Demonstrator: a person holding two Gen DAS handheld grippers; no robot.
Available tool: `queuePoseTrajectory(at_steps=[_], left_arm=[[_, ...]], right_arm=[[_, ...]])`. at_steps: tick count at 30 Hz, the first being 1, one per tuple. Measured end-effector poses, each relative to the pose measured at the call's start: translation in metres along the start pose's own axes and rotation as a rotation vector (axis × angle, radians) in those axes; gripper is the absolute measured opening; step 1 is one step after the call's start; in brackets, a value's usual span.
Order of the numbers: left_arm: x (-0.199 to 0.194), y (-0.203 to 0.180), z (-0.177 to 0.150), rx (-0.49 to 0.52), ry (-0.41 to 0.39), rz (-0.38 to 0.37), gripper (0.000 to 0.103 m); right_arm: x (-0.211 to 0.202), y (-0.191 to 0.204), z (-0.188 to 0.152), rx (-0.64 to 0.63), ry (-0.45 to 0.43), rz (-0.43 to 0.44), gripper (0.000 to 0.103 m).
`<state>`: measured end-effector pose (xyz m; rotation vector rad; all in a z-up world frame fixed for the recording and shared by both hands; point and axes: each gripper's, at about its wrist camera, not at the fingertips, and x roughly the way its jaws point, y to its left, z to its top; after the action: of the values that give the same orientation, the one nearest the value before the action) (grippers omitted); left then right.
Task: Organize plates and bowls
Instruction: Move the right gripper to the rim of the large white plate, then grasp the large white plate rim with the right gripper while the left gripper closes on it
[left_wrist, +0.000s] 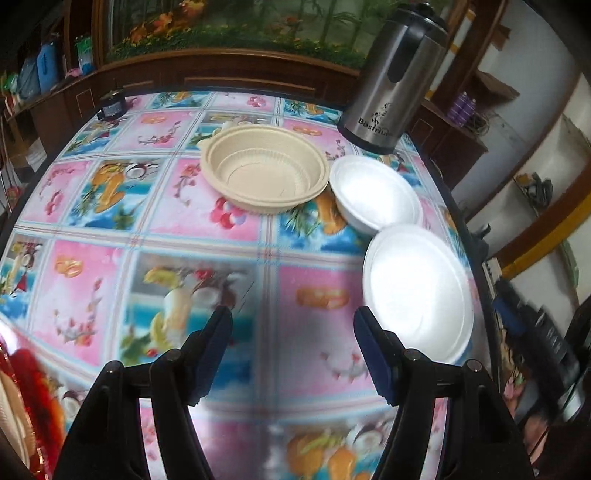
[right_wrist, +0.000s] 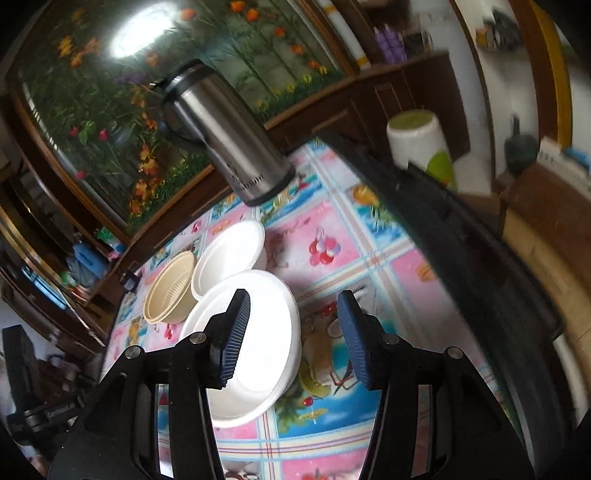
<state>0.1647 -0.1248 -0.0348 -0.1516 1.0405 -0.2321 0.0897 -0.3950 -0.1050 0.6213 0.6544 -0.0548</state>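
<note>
Hovering above the worktop (left_wrist: 92, 206), the left claw (left_wrist: 291, 332) stands wide, nothing between its blue-padded fingers (left_wrist: 212, 354). The worktop carries a cloth of pink and blue fruit-and-flower squares.

Items noted on the far right part of the worktop, left wrist view:
- A tan bowl stack (left_wrist: 264, 170), several nested, upright, towards the back centre.
- A small white foam bowl (left_wrist: 375, 194), just beside the tan stack on its right, rims close or touching; contact cannot be confirmed.
- A large white foam bowl (left_wrist: 419, 291), nearer the camera, at the worktop's right edge, its rim against the small bowl's rim.
- A steel thermos jug (left_wrist: 393, 79), upright behind the small white bowl, at the back right corner.
- A small dark object (left_wrist: 112, 107) at the back left edge; its identity cannot be told.

The right claw (right_wrist: 293, 332) is likewise wide and holds nothing. In the right wrist view its left finger (right_wrist: 232, 336) overlaps the large white foam bowl (right_wrist: 258, 354), while the other finger sits over bare cloth beside the bowl's rim. Whether the finger touches the bowl cannot be told. Both views are motion-blurred.
</note>
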Motion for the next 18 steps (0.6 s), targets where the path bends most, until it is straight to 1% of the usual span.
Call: queuePoseTrajectory(at_steps=[3,8,11,13,15,18], left_arm=[[0.012,-0.008,0.008,-0.008,-0.013,-0.007,0.071],[0.037,-0.01,0.015,-0.037,0.009,-0.03,0.071],[0.043,-0.012,0.017,-0.057,0.023,-0.077,0.071],[0.045,-0.016,0.017,-0.05,0.028,-0.097,0.071],[0.049,-0.018,0.015,-0.05,0.049,-0.131,0.071],[0.052,-0.02,0.014,-0.043,0.059,-0.14,0.071]], right_arm=[[0.007,-0.009,-0.004,0.02,0.033,0.021,0.049],[0.014,-0.01,-0.007,0.05,0.063,0.05,0.049],[0.019,-0.01,-0.007,0.065,0.088,0.064,0.049],[0.02,-0.012,-0.007,0.073,0.087,0.066,0.049],[0.022,-0.013,-0.008,0.082,0.089,0.068,0.049],[0.025,-0.014,-0.009,0.095,0.106,0.081,0.049]])
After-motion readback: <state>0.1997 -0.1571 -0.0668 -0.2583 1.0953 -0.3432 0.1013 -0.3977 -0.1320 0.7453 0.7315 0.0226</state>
